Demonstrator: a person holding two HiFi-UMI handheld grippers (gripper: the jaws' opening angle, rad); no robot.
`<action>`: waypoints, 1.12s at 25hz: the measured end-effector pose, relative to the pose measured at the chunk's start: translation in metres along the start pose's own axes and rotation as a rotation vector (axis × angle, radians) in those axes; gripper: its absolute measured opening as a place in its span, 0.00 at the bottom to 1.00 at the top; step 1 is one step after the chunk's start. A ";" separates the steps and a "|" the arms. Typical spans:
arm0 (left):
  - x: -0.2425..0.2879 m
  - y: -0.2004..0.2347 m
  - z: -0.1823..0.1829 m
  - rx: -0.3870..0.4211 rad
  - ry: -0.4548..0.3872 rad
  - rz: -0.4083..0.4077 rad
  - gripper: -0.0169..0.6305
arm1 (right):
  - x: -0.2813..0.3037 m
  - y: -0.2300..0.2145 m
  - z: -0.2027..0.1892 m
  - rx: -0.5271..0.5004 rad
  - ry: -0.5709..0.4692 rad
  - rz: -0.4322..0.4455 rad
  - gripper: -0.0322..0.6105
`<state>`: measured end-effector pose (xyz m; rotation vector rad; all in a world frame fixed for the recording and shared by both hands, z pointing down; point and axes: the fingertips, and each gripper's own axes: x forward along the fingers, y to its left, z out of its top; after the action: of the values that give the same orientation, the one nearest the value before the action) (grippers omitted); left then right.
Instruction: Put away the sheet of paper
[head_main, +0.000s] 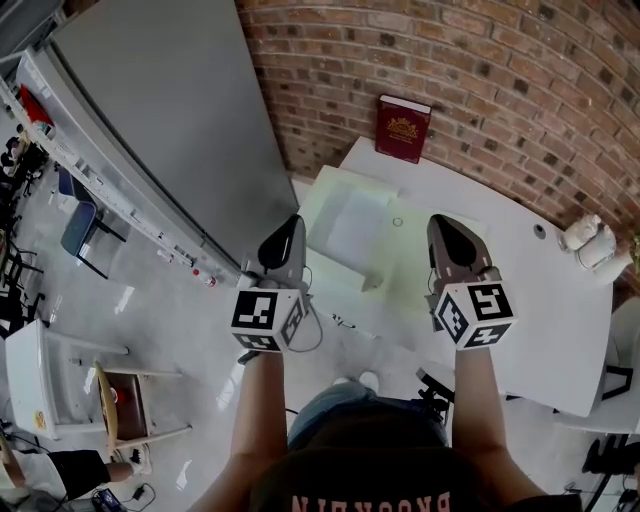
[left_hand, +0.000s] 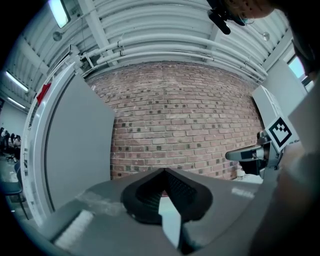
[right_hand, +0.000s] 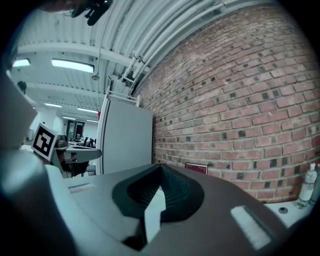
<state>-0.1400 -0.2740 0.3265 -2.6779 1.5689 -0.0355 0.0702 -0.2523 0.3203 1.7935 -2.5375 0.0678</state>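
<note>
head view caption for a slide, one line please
Left tool and right tool, both shut, held above a white table either side of the paper; red book against the brick wall.

My right tool (right_hand: 160, 170) has its jaws pressed together with nothing between them. Beyond the tips runs a brick wall (right_hand: 240, 100), and a red book (right_hand: 196, 168) shows just over the jaws, against that wall. A clear bottle (right_hand: 307, 187) stands at the far right on the white worktop (right_hand: 290, 207). A grey panel (right_hand: 127, 140) rises on the left, with my left tool (right_hand: 92, 153) in front of it.
</note>
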 end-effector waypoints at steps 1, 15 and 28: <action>0.001 0.002 0.003 0.002 -0.003 -0.005 0.02 | 0.001 0.001 0.007 -0.007 -0.014 -0.008 0.05; 0.003 0.019 0.054 0.058 -0.078 -0.036 0.02 | -0.010 0.012 0.064 -0.095 -0.131 -0.083 0.05; -0.007 0.012 0.062 0.067 -0.084 -0.042 0.02 | -0.026 0.017 0.071 -0.102 -0.134 -0.081 0.05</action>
<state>-0.1516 -0.2730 0.2639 -2.6248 1.4619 0.0221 0.0630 -0.2263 0.2478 1.9193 -2.4986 -0.1868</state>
